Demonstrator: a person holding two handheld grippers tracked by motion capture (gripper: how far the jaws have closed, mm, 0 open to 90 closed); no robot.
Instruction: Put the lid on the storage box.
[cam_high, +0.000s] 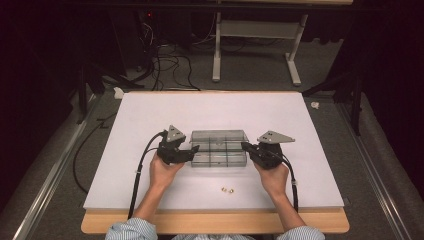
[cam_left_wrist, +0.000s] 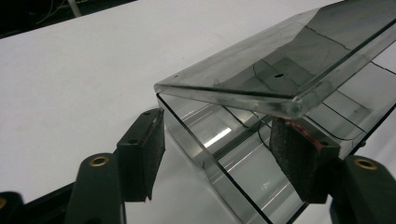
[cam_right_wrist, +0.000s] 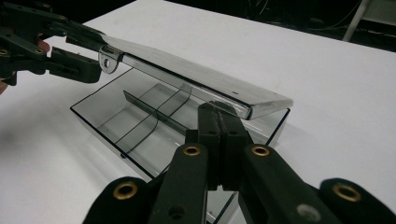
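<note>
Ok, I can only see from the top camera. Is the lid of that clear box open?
Observer: Partly. The right gripper view shows the lid tilted up off the box.
Operator: Is there stuff inside?
Observer: Just dividers; the compartments I can see look empty.
Operator: Is the left one squeezing it?
Observer: No. The left gripper has its pads apart, one each side of the box's wall, under the lid.

In the left gripper view, the left tool (cam_left_wrist: 217, 158) straddles a corner of the clear plastic box (cam_left_wrist: 243, 172) at lower centre, jaws parted, neither pad pressing. The box's lid (cam_left_wrist: 280, 70) tilts up across the upper right, above the white counter (cam_left_wrist: 84, 79).
</note>
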